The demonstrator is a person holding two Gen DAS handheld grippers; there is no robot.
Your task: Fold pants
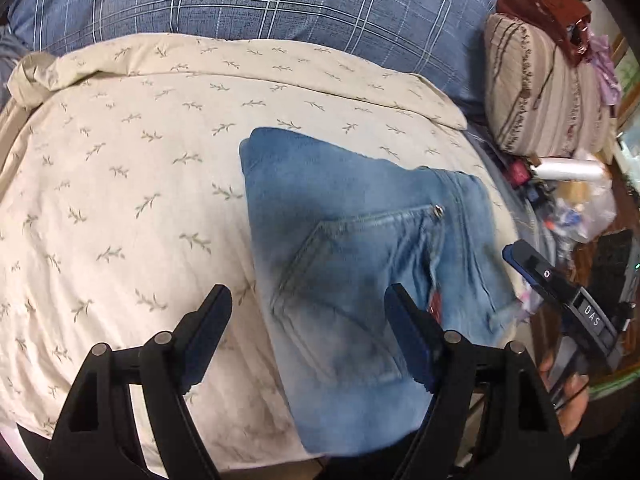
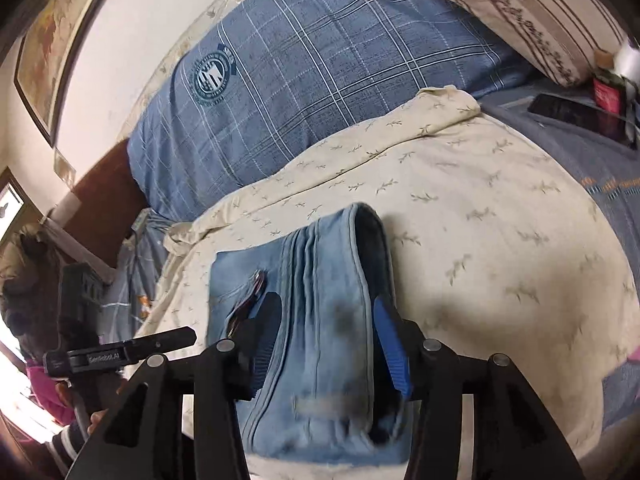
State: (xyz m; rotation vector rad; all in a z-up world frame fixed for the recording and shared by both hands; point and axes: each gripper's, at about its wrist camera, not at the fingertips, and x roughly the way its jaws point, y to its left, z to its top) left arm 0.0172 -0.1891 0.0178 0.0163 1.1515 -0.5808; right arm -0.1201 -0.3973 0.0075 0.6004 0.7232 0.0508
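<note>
The left gripper [image 1: 308, 316] is hovering with its jaws spread wide and nothing between the pads, above the near left edge of the jeans [image 1: 360, 264]. The right gripper [image 2: 326, 314] is standing partly spread, its fingers [image 2: 387, 320] flanking the jeans' folded edge; whether the pads are touching the denim cannot be told. The jeans are lying folded into a compact stack, back pocket [image 1: 360, 264] up, on a cream quilt [image 1: 120, 200] with a leaf print. A blue plaid pillow [image 1: 260, 0] is sitting beyond the quilt on the far side, and a striped bundle [image 1: 536, 92] is resting at the far right beside some clutter.
</note>
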